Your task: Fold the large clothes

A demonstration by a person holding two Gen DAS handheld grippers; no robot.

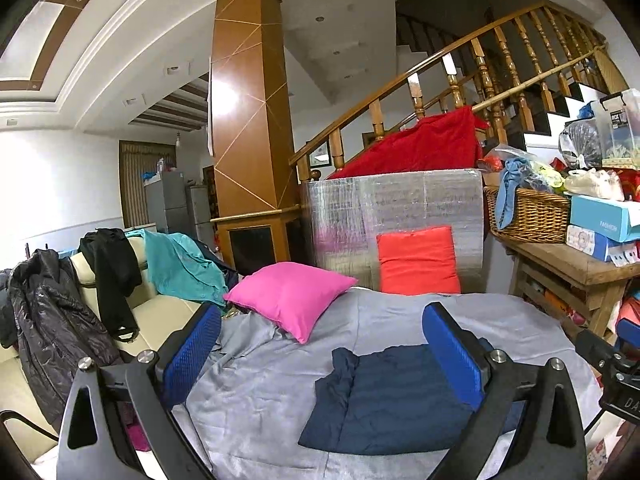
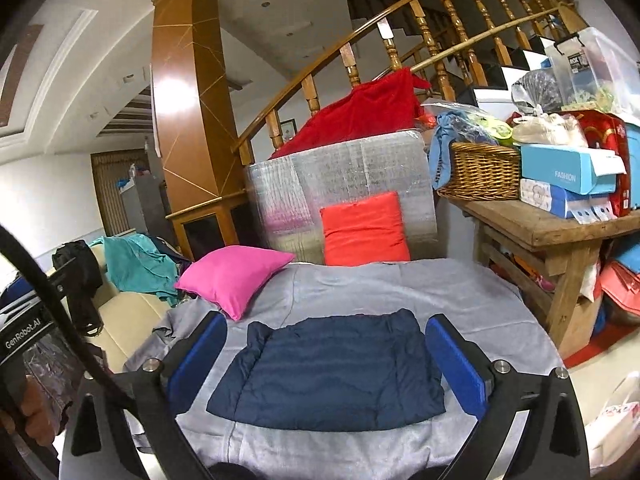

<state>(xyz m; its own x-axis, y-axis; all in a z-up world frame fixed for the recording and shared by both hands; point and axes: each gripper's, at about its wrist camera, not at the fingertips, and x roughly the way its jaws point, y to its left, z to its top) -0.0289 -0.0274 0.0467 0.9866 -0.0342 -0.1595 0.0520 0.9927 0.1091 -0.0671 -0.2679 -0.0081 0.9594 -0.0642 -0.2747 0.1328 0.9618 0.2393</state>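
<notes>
Both the left tool (image 1: 320,356) and right tool (image 2: 326,360) are hovering released, grasping nothing, with the folded navy garment (image 2: 328,376) lying just ahead between their fingers on the grey blanket (image 2: 400,288), so pressing edges square seems wise.

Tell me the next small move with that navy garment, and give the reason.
Probably set the folded navy jacket aside: it already lies in a compact rectangle on the grey sheet, and the left gripper and right gripper are both open, holding nothing.
</notes>
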